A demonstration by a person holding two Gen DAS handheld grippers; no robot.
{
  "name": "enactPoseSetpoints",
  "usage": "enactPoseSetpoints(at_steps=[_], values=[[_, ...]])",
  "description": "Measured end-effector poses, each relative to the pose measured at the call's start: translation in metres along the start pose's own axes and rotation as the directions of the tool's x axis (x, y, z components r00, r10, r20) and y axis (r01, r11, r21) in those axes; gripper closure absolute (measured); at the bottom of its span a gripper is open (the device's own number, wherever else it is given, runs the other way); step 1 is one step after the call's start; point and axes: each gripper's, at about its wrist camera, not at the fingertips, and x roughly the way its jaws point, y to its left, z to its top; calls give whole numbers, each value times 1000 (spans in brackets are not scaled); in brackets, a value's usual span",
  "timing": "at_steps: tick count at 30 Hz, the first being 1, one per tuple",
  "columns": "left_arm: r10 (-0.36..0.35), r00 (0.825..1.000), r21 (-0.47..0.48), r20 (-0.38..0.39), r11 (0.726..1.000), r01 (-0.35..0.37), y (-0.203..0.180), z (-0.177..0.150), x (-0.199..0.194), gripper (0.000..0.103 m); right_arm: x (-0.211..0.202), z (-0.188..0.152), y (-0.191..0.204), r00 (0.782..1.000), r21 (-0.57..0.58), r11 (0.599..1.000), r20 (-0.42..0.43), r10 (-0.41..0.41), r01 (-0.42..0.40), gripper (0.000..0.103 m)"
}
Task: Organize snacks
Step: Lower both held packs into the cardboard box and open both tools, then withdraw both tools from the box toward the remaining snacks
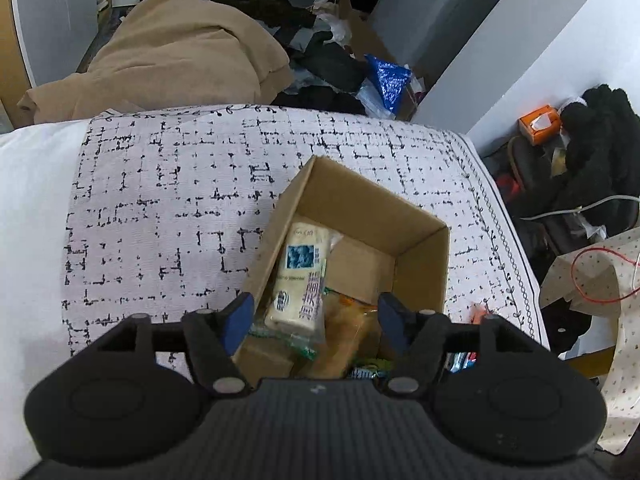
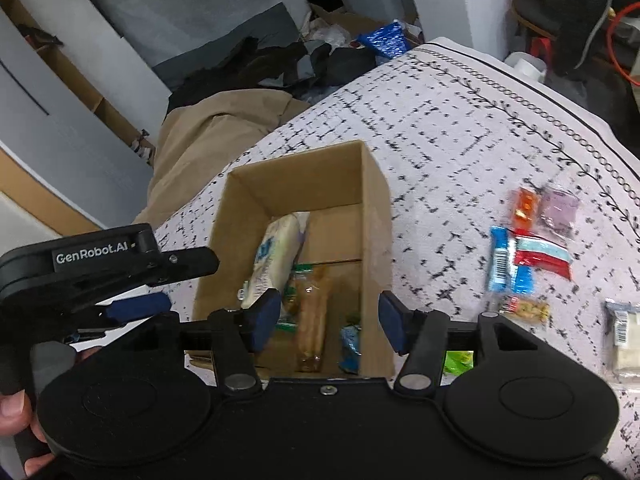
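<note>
Cardboard box bottom perhaps partly hidden behind left tongs

1. A lived-in home room: a patterned cloth covers the soft surface across the frame's middle.
2. Upper left, a tan blanket lies heaped beside dark clothes.
3. Far right, an orange tissue box.

Open right tool above cardboard box of snacks on patterned cloth
</note>
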Motion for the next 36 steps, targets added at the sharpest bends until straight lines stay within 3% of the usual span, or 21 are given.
enactPoseSetpoints(at_steps=[4, 8, 11, 19, 24, 36], values=[[17, 1000, 18, -14, 1000, -17, -7, -5, 1, 29, -5, -3, -12, 1000, 15, 1000, -2, -16, 16, 48], [45, 999, 35, -20, 998, -45, -14, -12, 2, 28, -12, -7, -22, 999, 17, 999, 6, -46, 46, 37], [56, 998, 59, -22, 997, -55, -22, -17, 3, 20, -20, -9, -29, 997, 21, 997, 21, -75, 75, 26], [52, 998, 107, -20, 993, -50, -43, -32, 5, 0, -33, -15, -52, 993, 41, 993, 31, -115, 114, 19], [14, 999, 131, -44, 991, -8, -56, -41, 7, 0, -40, -20, -68, 989, 55, 988, 31, -145, 143, 18], [4, 999, 194, -44, 981, 5, -91, -62, 10, 0, -60, -34, -115, 985, 107, 981, 39, -169, 164, 13]])
